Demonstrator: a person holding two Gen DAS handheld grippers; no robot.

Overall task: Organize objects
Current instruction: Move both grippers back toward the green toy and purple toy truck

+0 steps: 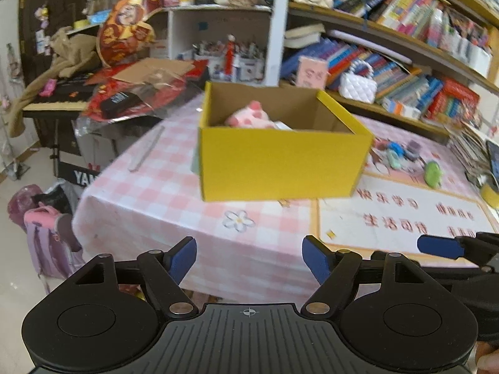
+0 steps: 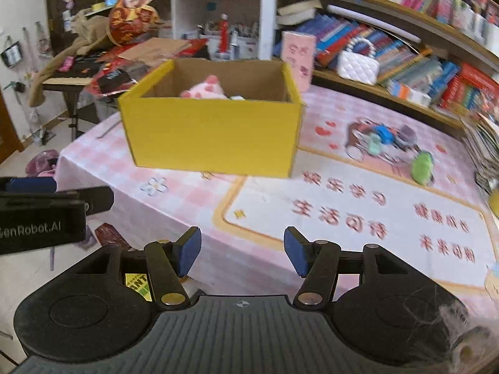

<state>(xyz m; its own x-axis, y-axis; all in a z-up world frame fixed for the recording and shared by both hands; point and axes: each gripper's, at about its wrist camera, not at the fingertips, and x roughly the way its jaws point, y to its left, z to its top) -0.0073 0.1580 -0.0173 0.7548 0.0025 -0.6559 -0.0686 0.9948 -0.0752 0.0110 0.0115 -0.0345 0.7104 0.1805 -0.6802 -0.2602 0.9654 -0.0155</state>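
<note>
Both my left gripper (image 1: 249, 258) and right gripper (image 2: 242, 251) hang spread and empty. Right of the yellow box (image 2: 212, 134), the green toy (image 2: 422, 163) waits; I'd approach low, straddling it squarely.

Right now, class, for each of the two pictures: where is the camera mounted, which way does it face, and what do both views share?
Left wrist: behind the left tongs, facing across the table to the yellow box; right tongs' blue tip at right.
Right wrist: behind the right tongs, facing the yellow box; left unit at left.
Shared: box, pink plush, green toy, bookshelves.
</note>
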